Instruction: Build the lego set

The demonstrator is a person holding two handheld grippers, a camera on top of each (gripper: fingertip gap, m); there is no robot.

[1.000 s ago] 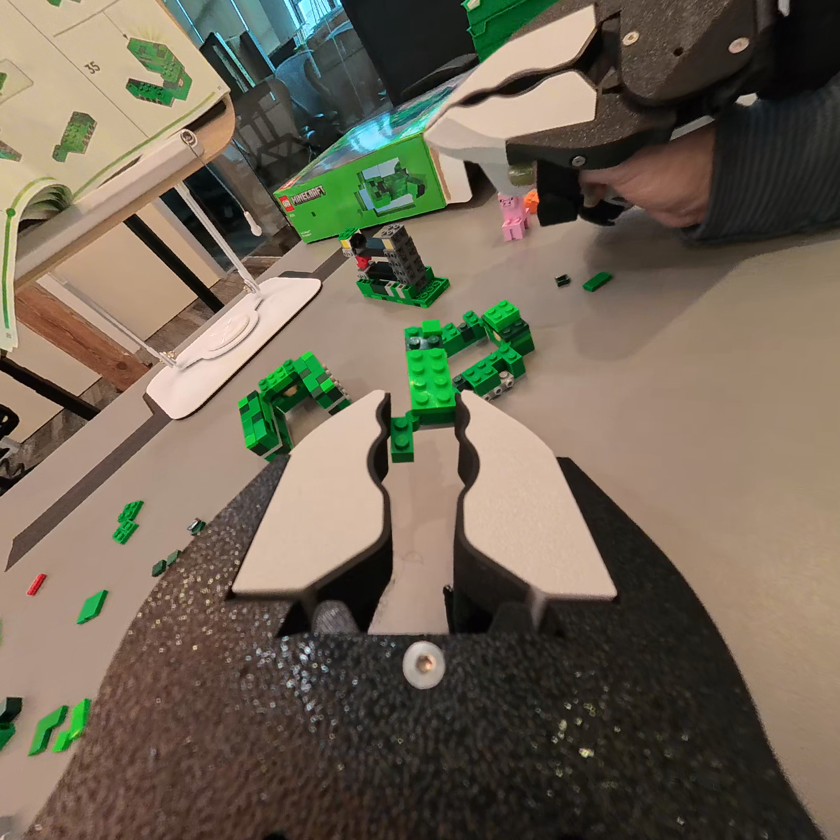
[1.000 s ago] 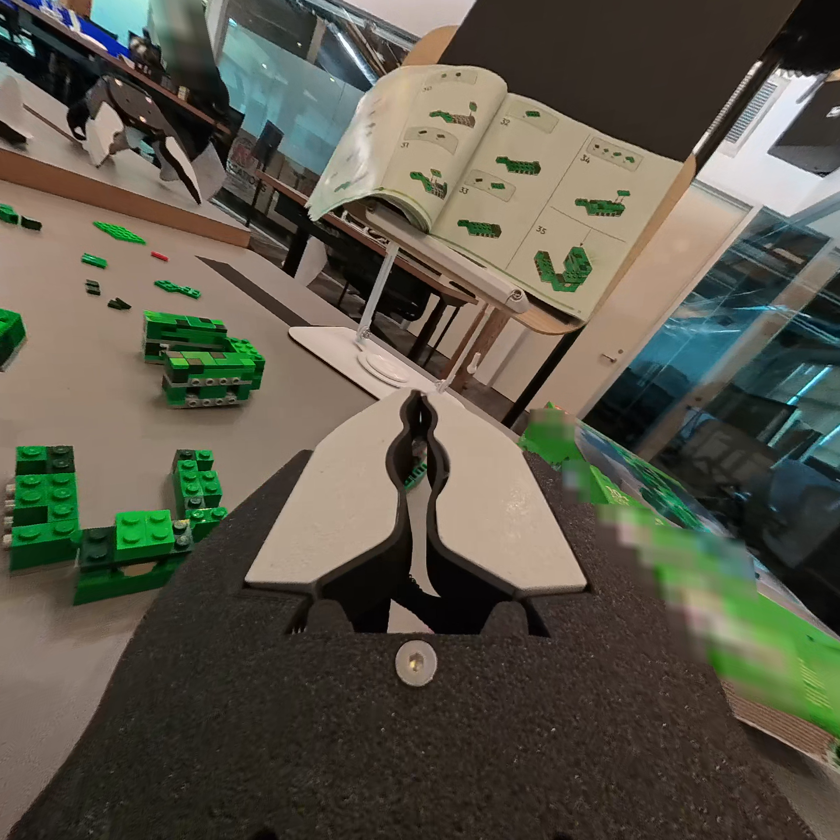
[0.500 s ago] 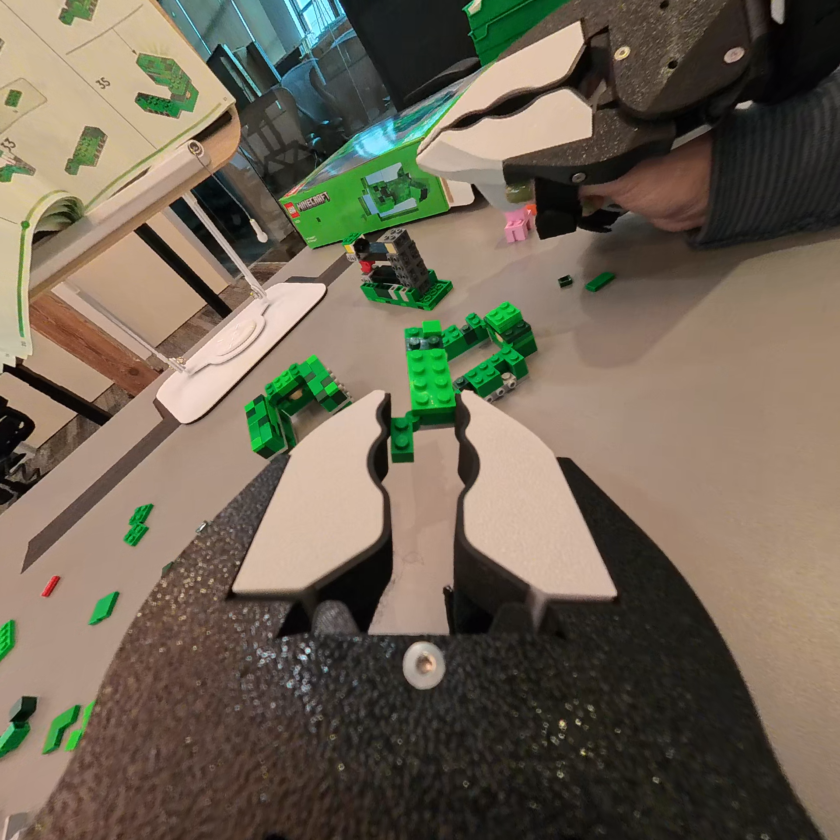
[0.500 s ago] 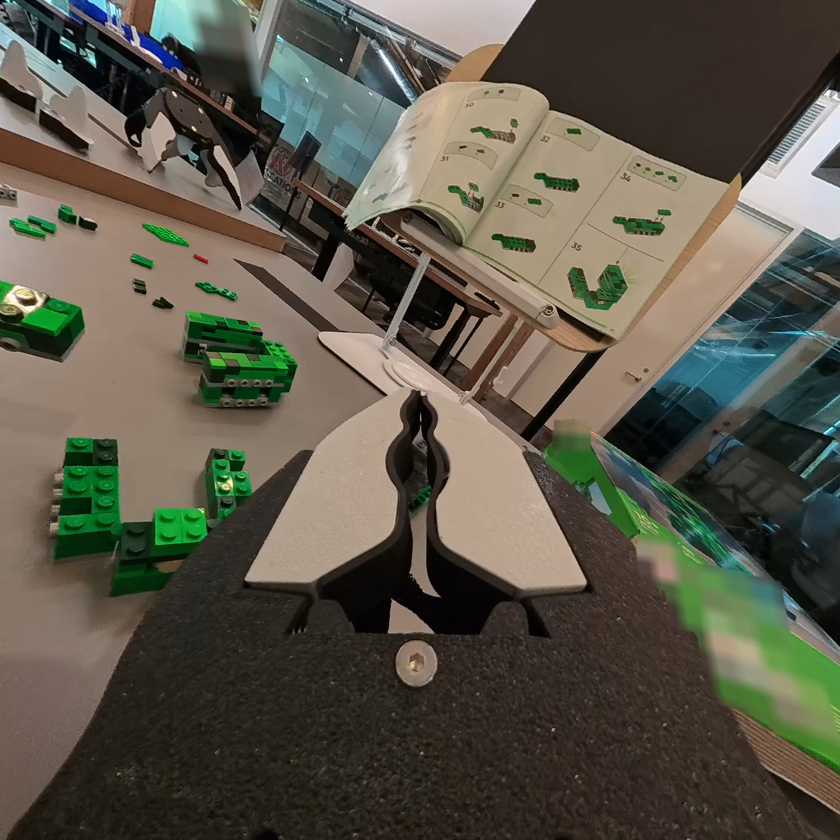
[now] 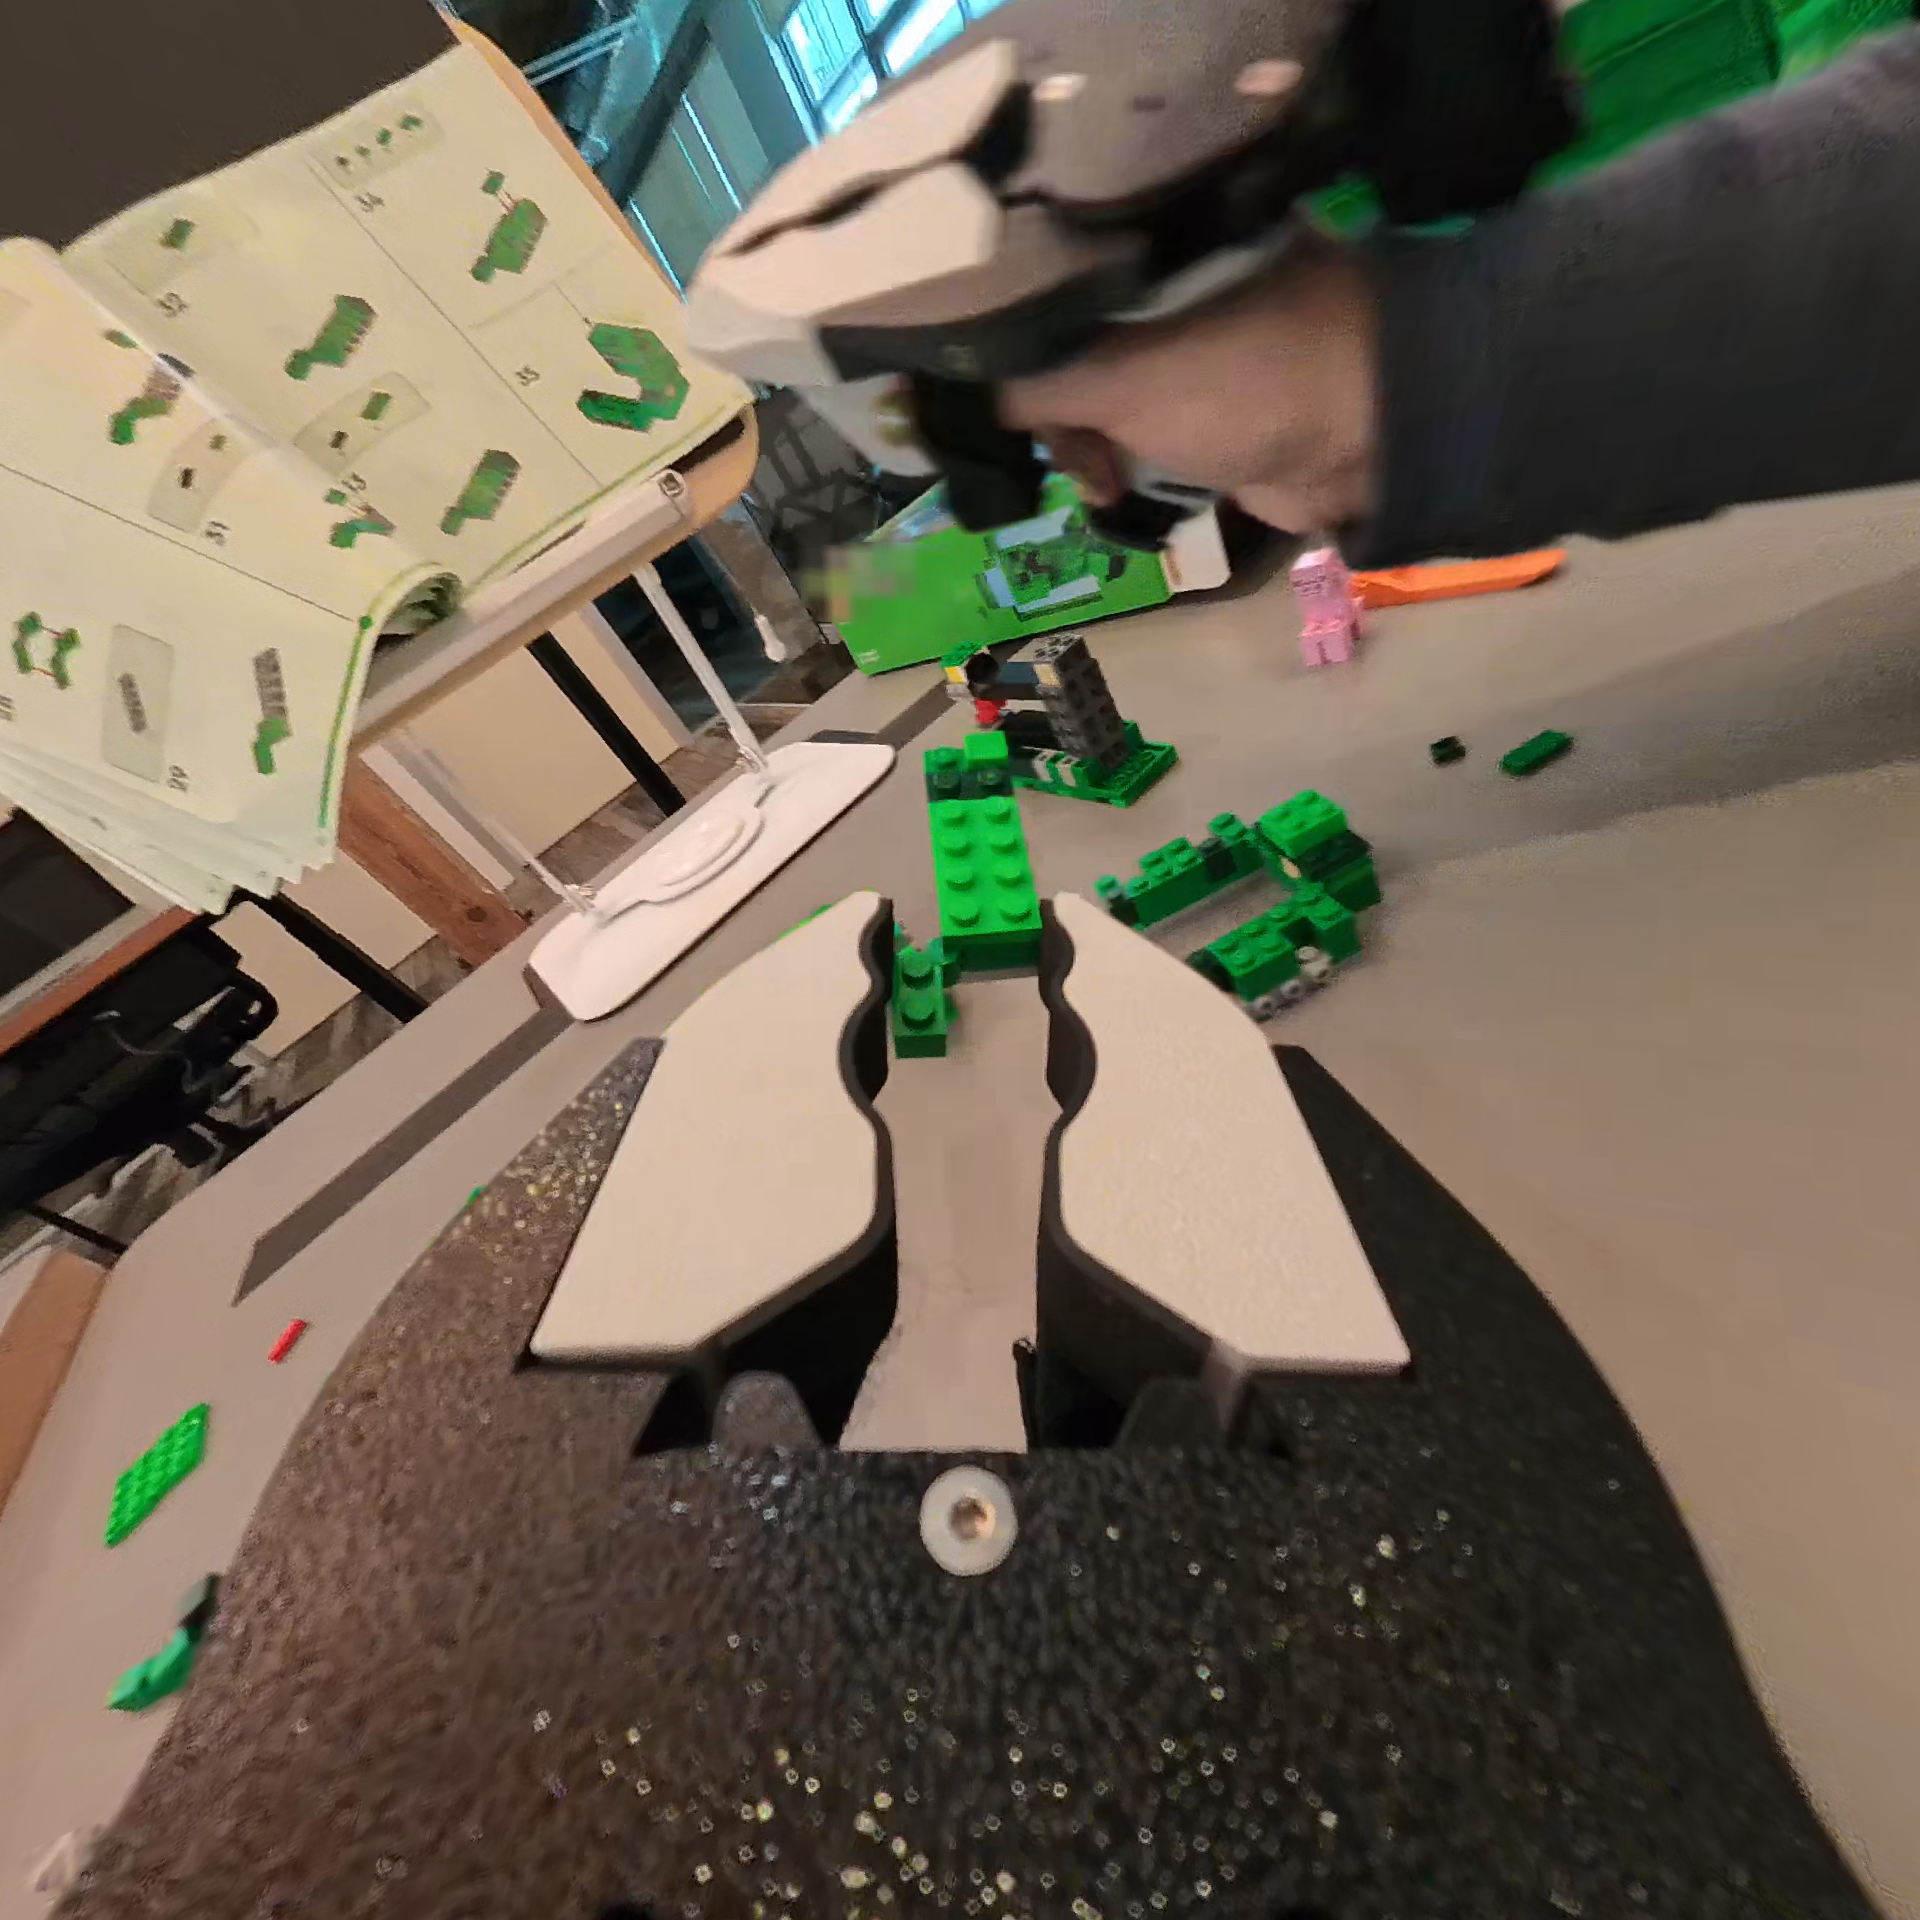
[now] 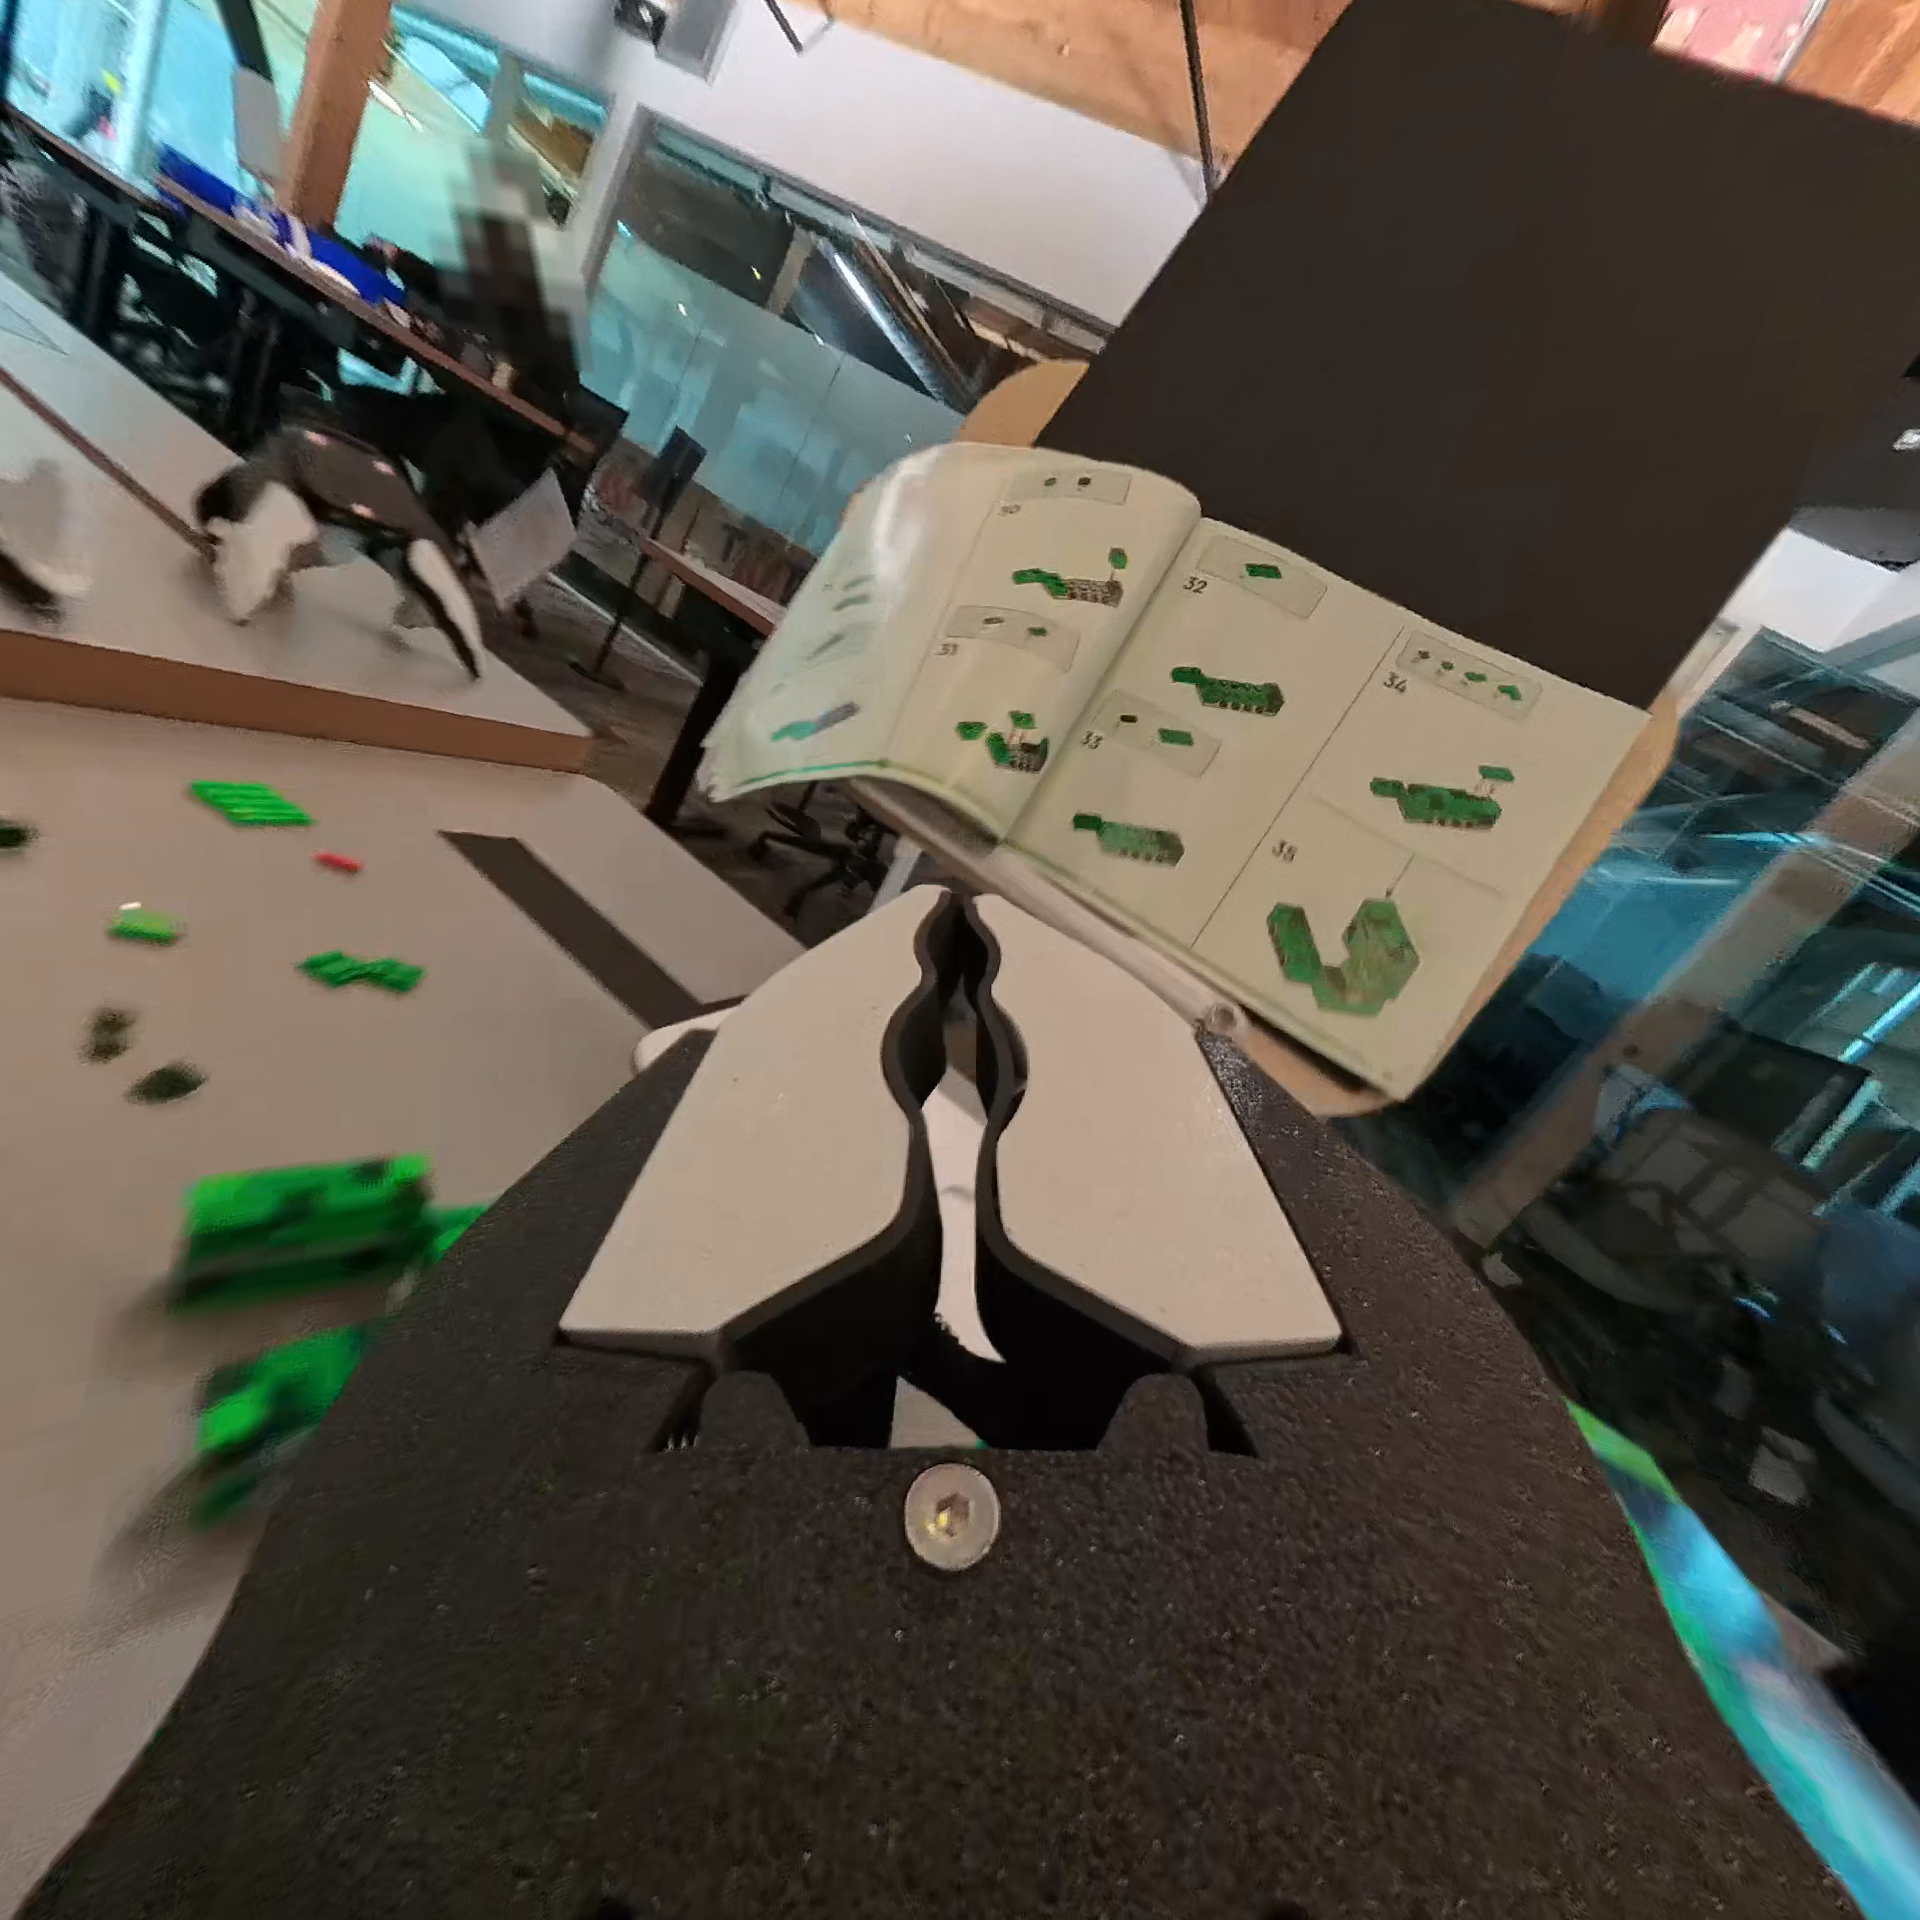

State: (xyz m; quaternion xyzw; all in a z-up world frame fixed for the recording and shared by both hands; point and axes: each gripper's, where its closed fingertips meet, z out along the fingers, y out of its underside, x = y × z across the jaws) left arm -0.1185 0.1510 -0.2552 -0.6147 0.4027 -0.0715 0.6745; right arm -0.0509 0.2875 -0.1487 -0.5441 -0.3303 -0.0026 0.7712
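Holding: the left gripper (image 5: 966,940) clamps a green lego assembly (image 5: 982,873), a long studded brick with a small brick hanging at its lower left; the assembly sticks out forward between the white fingers (image 5: 1195,1143).
Position of left gripper: raised above the grey table (image 5: 1558,1143).
Right gripper (image 6: 958,920): jaws nearly together, tips almost touching; whether anything is pinched between them I cannot tell. It is tilted up toward the open pale-green instruction booklet (image 6: 1195,748) on a white stand.
Right gripper seen from left wrist view: blurred, high at upper right, in a person's hand (image 5: 1226,416).
Loose build on table: a green U-shaped lego frame (image 5: 1257,904) just right of the left fingers; a dark grey and green lego tower (image 5: 1070,717) farther back.
Background items: green lego box (image 5: 997,592), pink lego figure (image 5: 1325,623), orange separator tool (image 5: 1455,577).
Scattered parts: small green plates (image 6: 249,805) at the table's left side, blurred.
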